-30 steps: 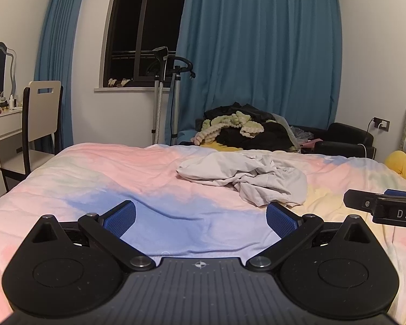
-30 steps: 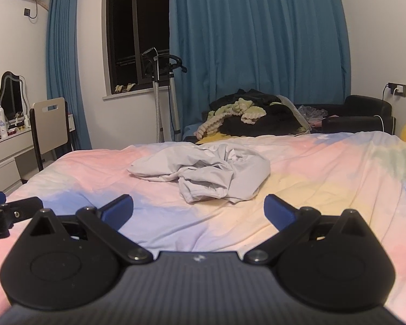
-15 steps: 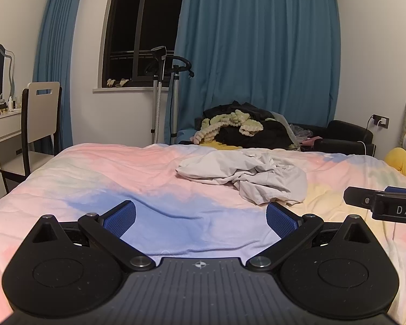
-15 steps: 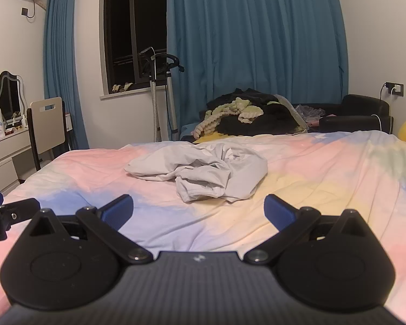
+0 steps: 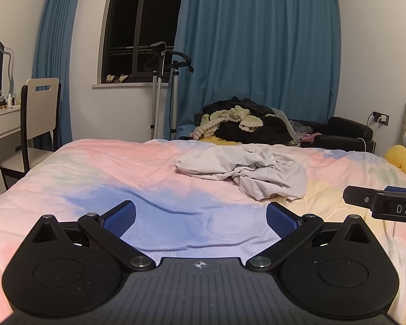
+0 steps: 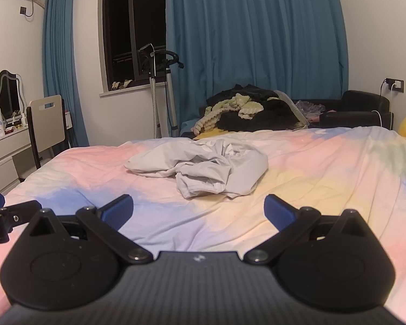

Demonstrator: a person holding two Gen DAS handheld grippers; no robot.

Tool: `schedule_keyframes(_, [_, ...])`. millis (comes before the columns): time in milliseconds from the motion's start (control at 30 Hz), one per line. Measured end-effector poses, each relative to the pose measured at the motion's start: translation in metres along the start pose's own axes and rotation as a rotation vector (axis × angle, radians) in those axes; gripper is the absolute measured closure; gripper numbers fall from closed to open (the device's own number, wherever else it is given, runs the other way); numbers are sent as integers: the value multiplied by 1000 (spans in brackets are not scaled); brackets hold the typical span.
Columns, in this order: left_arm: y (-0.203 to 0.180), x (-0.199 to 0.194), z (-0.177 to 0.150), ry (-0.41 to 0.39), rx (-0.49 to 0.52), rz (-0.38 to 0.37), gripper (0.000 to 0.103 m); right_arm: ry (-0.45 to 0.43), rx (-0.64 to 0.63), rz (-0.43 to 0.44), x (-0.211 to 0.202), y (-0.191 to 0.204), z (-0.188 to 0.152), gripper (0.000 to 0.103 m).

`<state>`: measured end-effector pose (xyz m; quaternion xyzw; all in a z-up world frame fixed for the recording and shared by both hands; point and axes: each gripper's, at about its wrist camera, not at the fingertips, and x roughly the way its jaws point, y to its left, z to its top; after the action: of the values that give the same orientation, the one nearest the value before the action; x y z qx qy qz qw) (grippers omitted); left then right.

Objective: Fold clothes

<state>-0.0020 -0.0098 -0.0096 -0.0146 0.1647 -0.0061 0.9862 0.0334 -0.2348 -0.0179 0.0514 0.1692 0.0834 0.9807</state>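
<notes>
A crumpled light grey garment [image 5: 243, 170] lies in a heap on the pastel pink, blue and yellow bedspread [image 5: 108, 173], towards the far side of the bed. It also shows in the right wrist view [image 6: 203, 165]. My left gripper [image 5: 200, 216] is open and empty, held above the blue patch, short of the garment. My right gripper [image 6: 199, 208] is open and empty, also short of the garment, on its right side. Each gripper shows at the edge of the other's view.
A sofa heaped with dark and pale green clothes [image 5: 238, 124] stands behind the bed before blue curtains. A garment steamer stand [image 5: 162, 92] is by the window. A chair [image 5: 38, 116] and white dresser stand left. A yellow cushion [image 5: 403, 157] lies at right.
Both grippers have crept slightly forward towards the garment and stay open. The garment has not moved.
</notes>
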Motion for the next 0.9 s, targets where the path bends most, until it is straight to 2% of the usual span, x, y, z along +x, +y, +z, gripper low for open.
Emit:
schedule_keyframes(400, [0,0,3,6,10,-1,0,8,13,-15,5,-4,0,0])
schedule_keyframes(567, [-6,5,-2,19,49,-30,0,8,31,-33,8,-9,3,0])
schedule_keyframes(767, [-27,36,6,59,139,-78,0,-3,68,-56,14,-26,17,0])
schedule_keyframes(900, [-57,80,11,79,225,-104,0,-12,128,-71,19,-50,31,0])
